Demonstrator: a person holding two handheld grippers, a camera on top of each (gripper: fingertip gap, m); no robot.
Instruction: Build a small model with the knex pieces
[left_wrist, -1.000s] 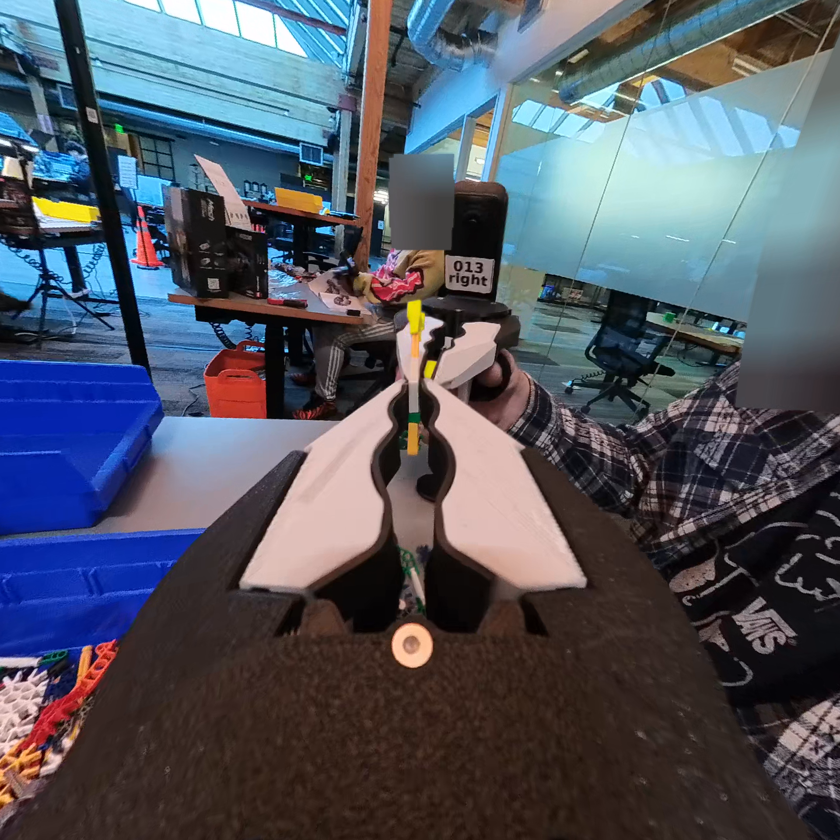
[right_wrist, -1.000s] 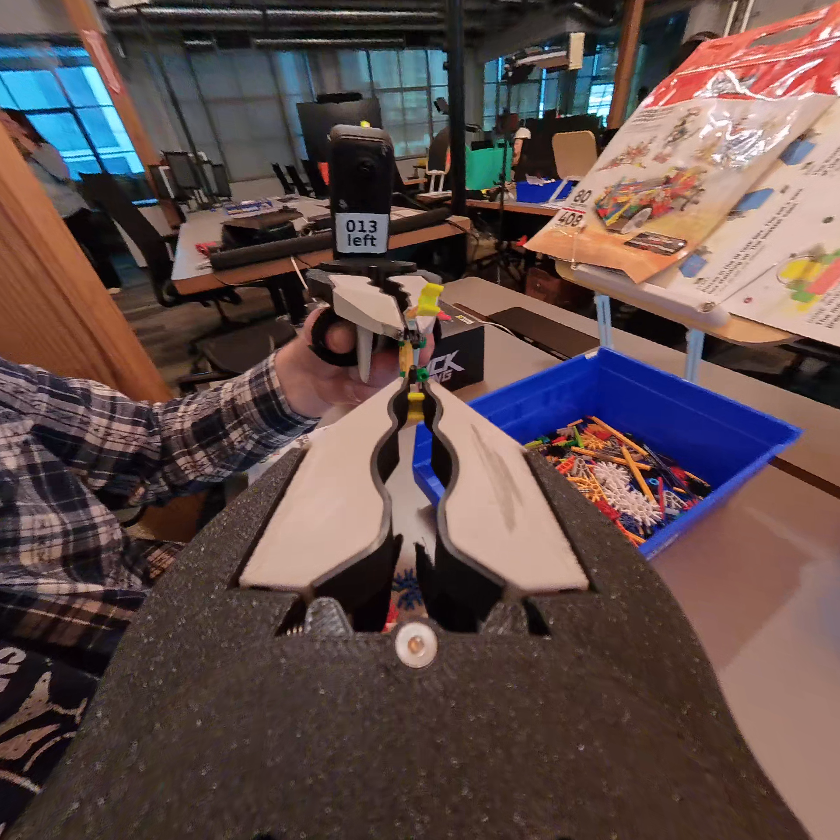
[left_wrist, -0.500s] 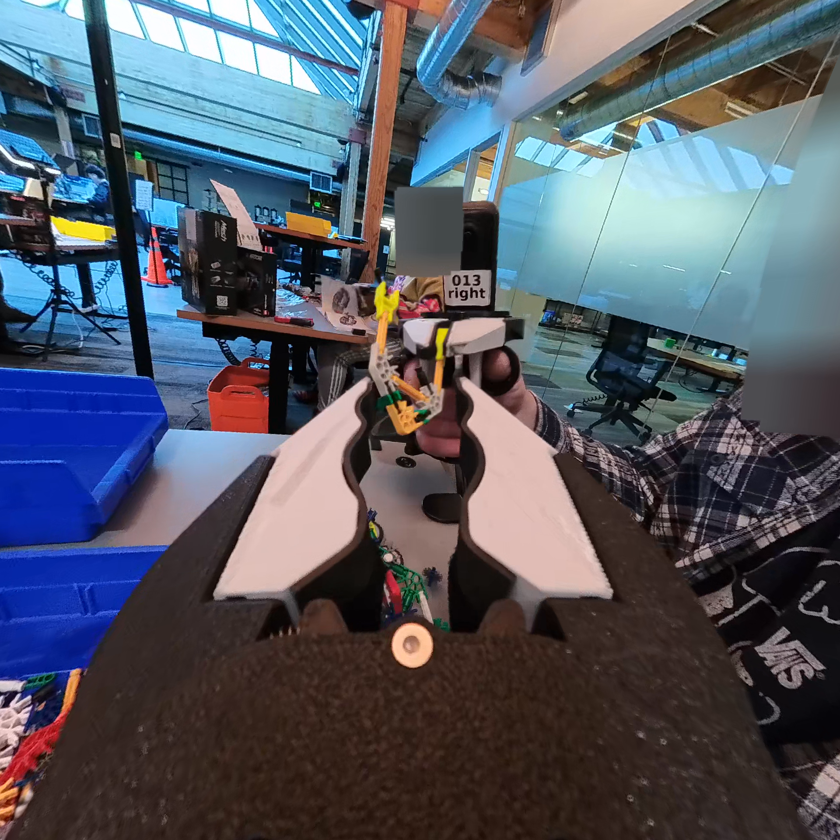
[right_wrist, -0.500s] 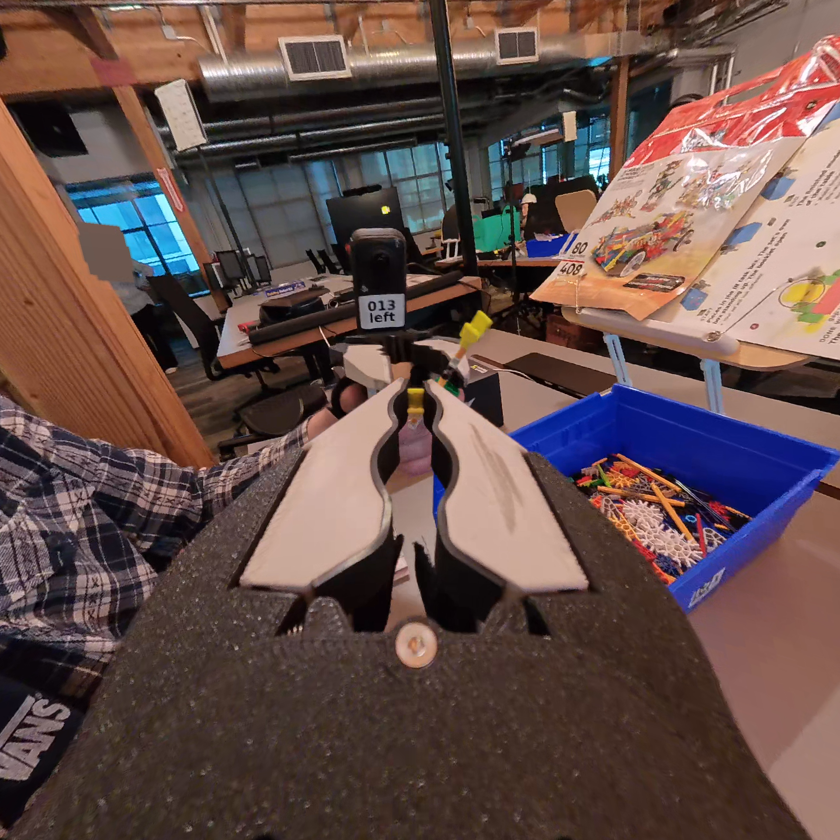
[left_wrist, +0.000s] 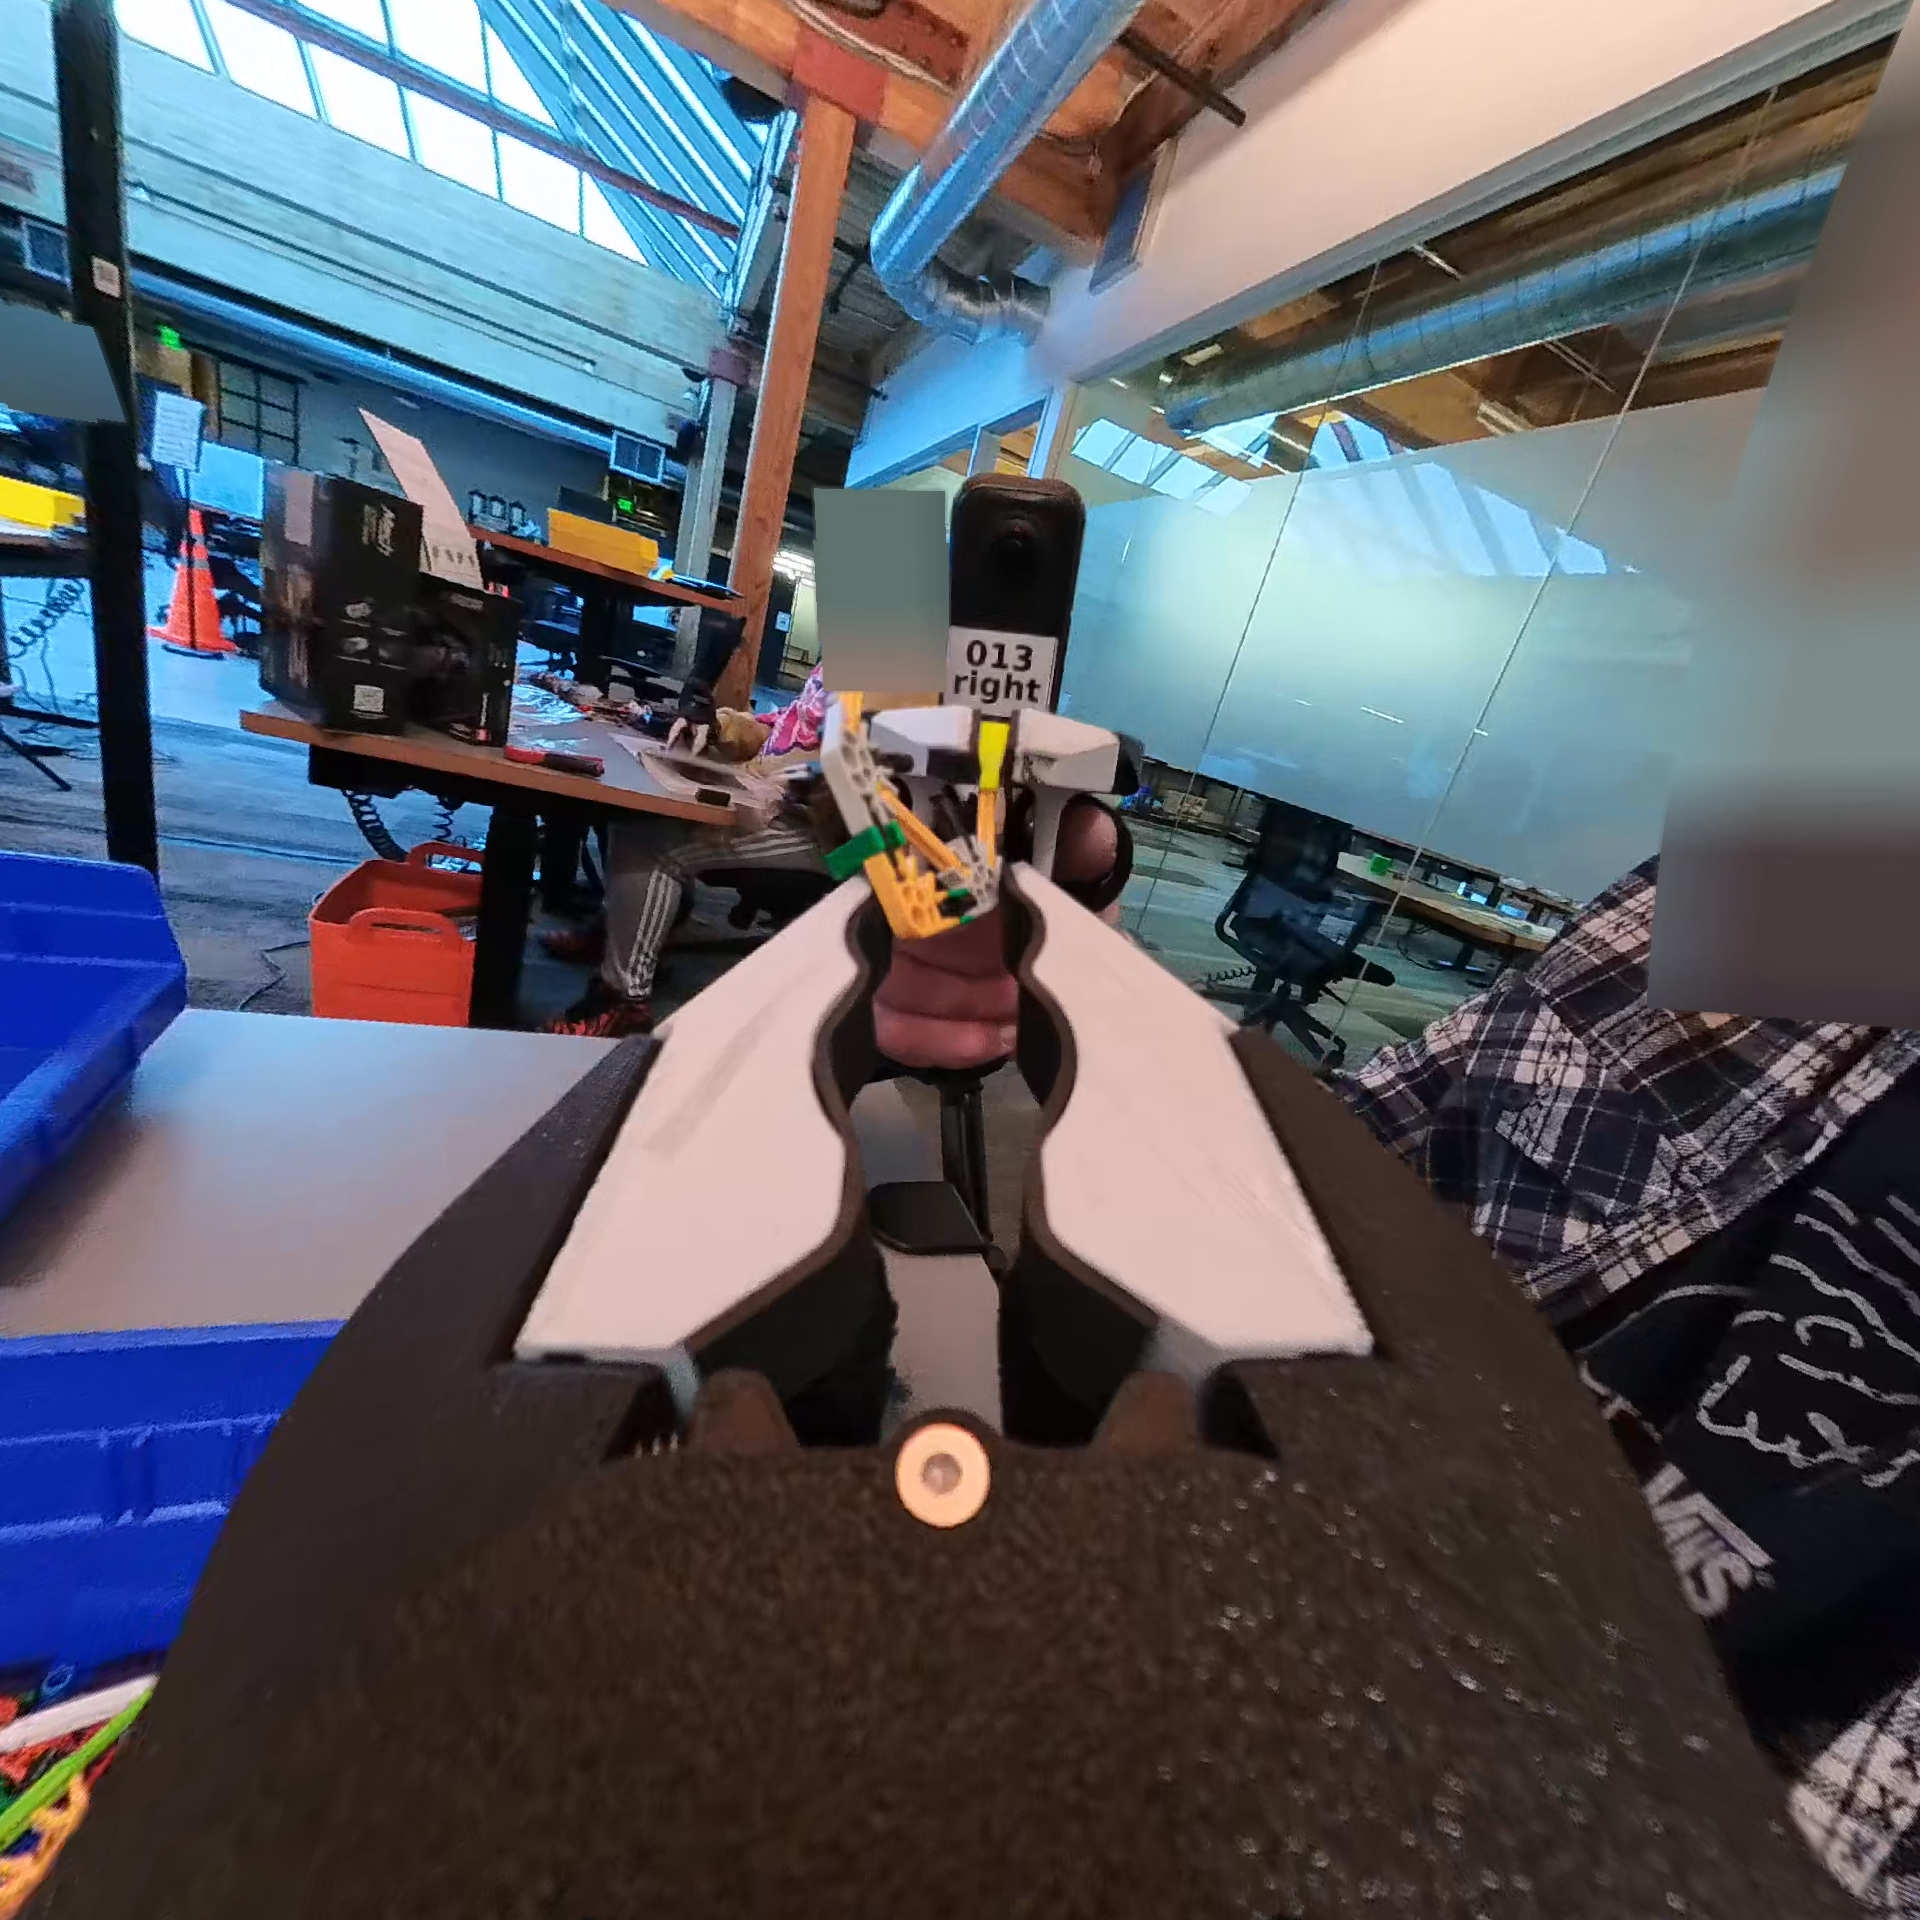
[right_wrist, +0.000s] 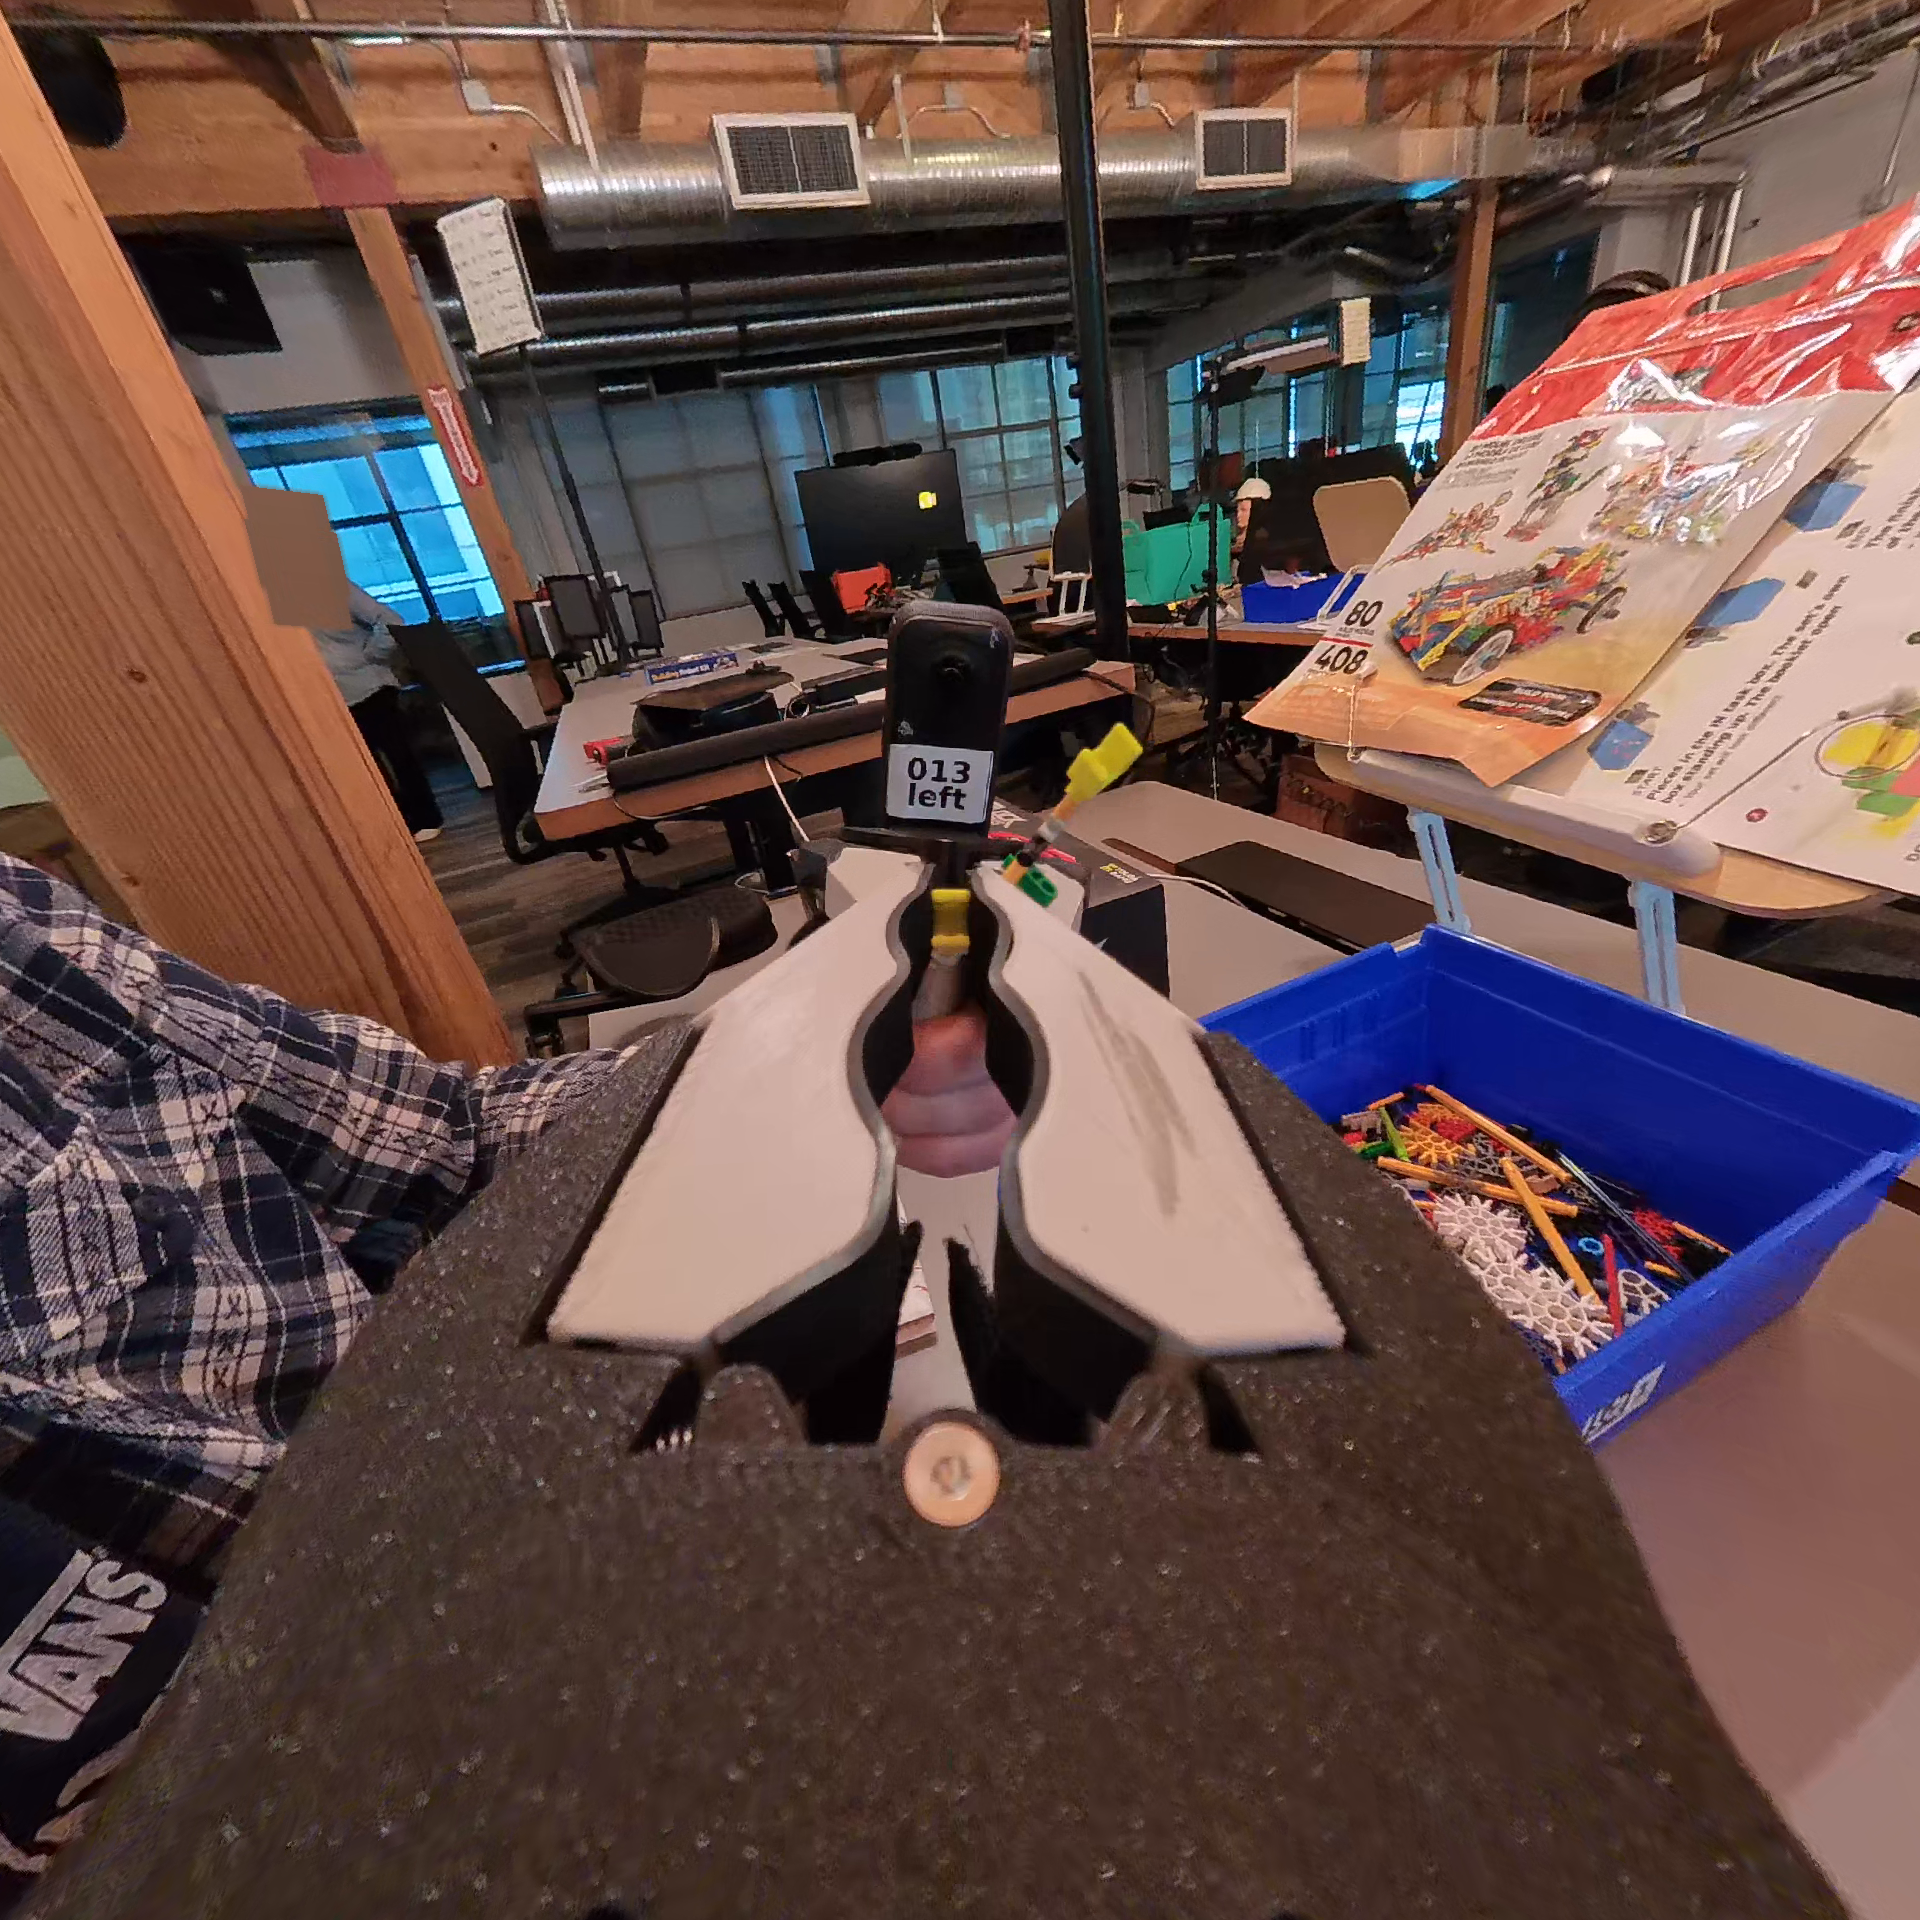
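Observation:
A small toy assembly (left_wrist: 914, 868) of yellow, green and grey rods and connectors hangs in the air between the two grippers. My left gripper (left_wrist: 935, 899) is open, its tips on either side of the assembly's lower yellow connector; I cannot tell whether they touch it. My right gripper (right_wrist: 948, 904) faces it and is shut on a yellow end piece (right_wrist: 948, 920) of the assembly. The rest of the assembly sticks up to the right, ending in a yellow connector (right_wrist: 1103, 758). The right gripper also shows in the left wrist view (left_wrist: 992, 753), gripping the yellow piece.
A blue bin (right_wrist: 1621, 1039) of loose toy rods and connectors (right_wrist: 1507, 1205) stands on the grey table at the right. An instruction booklet on a stand (right_wrist: 1610, 582) is behind it. Stacked blue bins (left_wrist: 114, 1455) sit at the left on the table (left_wrist: 312, 1122). A plaid sleeve (left_wrist: 1558, 1122) is at the right. Left and right tips are no more than a few centimetres apart.
My left gripper was shut on the assembly and has opened. The assembly stays in the right gripper and has turned sideways. Both views have tilted upward.

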